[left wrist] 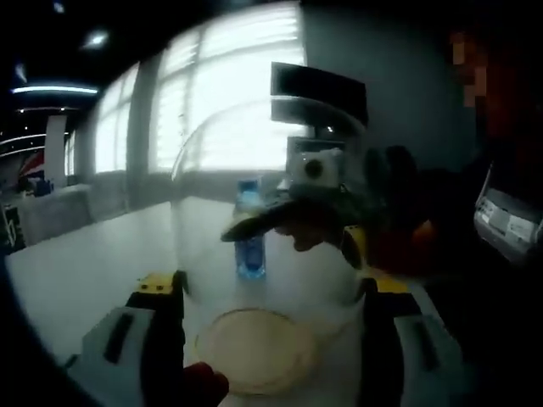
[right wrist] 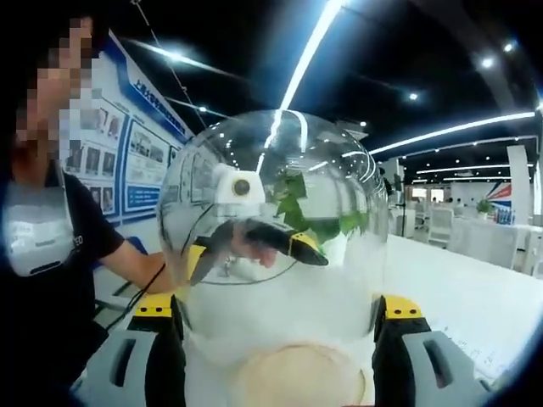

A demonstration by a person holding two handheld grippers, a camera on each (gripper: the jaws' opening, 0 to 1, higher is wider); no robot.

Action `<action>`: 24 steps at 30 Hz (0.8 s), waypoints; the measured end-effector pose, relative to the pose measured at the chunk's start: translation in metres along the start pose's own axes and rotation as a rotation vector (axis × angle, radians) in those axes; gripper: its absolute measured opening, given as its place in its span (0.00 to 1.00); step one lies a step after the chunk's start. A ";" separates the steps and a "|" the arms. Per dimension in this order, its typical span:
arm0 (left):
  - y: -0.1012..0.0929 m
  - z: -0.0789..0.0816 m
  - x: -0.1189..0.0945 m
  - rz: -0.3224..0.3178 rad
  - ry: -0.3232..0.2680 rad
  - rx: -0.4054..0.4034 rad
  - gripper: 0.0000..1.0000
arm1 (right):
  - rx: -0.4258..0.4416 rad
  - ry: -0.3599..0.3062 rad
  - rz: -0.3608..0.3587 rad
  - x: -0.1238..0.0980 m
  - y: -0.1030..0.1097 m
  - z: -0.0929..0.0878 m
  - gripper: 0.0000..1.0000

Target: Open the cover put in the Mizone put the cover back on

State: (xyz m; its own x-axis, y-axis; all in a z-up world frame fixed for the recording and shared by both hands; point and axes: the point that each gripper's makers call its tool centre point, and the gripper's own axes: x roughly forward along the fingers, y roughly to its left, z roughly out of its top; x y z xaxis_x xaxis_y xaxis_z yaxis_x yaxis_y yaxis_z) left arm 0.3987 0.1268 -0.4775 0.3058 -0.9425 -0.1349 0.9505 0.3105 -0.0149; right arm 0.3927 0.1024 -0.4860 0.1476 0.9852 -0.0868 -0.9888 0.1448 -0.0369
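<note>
Clear glass dome cover [left wrist: 267, 203] fills the centre of the left gripper view, with the left gripper [left wrist: 270, 318] clamped on it: black jaws with yellow tips press its lower sides at bottom left and bottom right. The round pale wooden disc base [left wrist: 254, 349] sits low centre, seen blurred through the glass.

Small blue Mizone bottle [left wrist: 249, 231] stands upright on the white table [left wrist: 76, 271], mid-frame behind the dome, so its outline is smeared by the glass; label unreadable. Opposite gripper shows through the dome at centre right, dark and distorted.

Right gripper view: same dome [right wrist: 276, 237] at centre, right gripper [right wrist: 278, 326] gripping it from both sides, jaws tight against the lower curve. Disc [right wrist: 301, 377] is cut off by the bottom edge. Green leafy sprig [right wrist: 310, 212] appears inside or behind the glass; cannot tell which. Reflections of ceiling light strips cover the upper dome.

Person in dark shirt [right wrist: 51, 254] at left edge, partly cropped. Whether the dome is lifted off the table cannot be judged.
</note>
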 end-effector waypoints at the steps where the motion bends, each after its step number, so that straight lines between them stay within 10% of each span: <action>1: -0.001 0.000 0.000 -0.003 -0.003 -0.002 0.74 | -0.002 0.002 0.001 0.000 0.000 0.000 0.86; 24: -0.016 0.001 -0.003 -0.022 0.027 0.006 0.74 | 0.003 0.024 0.030 -0.002 0.011 0.004 0.86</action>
State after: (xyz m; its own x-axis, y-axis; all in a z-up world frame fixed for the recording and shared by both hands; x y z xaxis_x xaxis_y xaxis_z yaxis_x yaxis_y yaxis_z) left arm 0.3828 0.1243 -0.4757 0.2834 -0.9453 -0.1616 0.9572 0.2892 -0.0126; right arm 0.3819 0.1023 -0.4822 0.1179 0.9867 -0.1121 -0.9929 0.1151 -0.0312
